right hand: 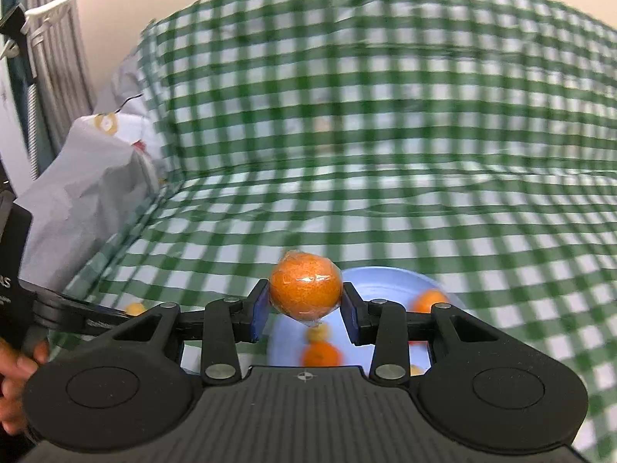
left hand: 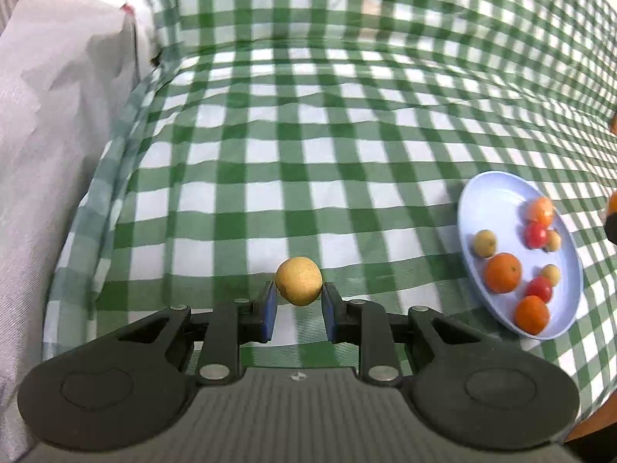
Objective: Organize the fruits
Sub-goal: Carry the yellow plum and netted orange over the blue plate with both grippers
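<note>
My left gripper (left hand: pixel 299 295) is shut on a small yellow fruit (left hand: pixel 299 281) and holds it above the green checked cloth. To its right lies a light blue plate (left hand: pixel 486 200) with several oranges, red fruits and small yellow fruits. My right gripper (right hand: pixel 304 301) is shut on a wrapped orange (right hand: pixel 305 289) and holds it over the near edge of the blue plate (right hand: pixel 378 281). That view is blurred. Oranges (right hand: pixel 430 301) and a yellow fruit (right hand: pixel 318 333) lie on the plate below.
The green checked cloth (left hand: pixel 308 135) covers the table and rises at the back. A white bag (left hand: pixel 58 96) stands at the left edge; it also shows in the right wrist view (right hand: pixel 88 181). The left gripper's arm (right hand: pixel 73 312) reaches in from the left.
</note>
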Motion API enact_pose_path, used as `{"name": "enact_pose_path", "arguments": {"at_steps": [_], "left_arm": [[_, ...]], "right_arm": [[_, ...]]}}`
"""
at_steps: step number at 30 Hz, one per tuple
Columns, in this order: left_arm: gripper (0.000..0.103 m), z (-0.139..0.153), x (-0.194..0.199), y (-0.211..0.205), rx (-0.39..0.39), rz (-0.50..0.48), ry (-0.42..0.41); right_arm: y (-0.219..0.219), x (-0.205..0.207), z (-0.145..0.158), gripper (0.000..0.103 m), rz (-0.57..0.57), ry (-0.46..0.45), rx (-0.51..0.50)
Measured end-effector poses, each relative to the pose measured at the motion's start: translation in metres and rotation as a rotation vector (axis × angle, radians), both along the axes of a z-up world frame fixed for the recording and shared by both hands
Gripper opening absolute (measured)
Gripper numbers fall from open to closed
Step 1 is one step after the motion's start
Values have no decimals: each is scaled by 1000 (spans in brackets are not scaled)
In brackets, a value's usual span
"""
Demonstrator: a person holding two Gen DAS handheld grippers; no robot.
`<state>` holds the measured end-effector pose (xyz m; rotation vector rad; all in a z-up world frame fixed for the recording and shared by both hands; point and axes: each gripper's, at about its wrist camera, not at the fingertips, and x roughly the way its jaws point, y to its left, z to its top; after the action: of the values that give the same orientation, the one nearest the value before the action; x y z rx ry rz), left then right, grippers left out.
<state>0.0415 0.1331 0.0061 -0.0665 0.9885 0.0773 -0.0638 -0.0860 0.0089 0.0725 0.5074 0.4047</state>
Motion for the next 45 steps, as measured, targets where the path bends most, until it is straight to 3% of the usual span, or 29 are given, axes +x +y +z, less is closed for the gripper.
{"name": "enact_pose_path", "arguments": {"at_steps": [6,10,22,27,45], "left_arm": [[27,6,1,-16,-37,-34,-49],[27,9,4,-33,-43,-81,-96],[27,12,11,-103,-59,-249,-209],[27,4,13,-138,-44,-326,-213],[27,-10,17,-170,-15,-377,-203]], "right_arm": [[-56,2,-5,41,-122,19,22],[-69,2,-10,41,-146,39,-1],[-59,15,-15,41,-113,54,-58],[-53,21,-16,41,-114,58,-70],[-40,32,-22,41,-128,77,-101]]}}
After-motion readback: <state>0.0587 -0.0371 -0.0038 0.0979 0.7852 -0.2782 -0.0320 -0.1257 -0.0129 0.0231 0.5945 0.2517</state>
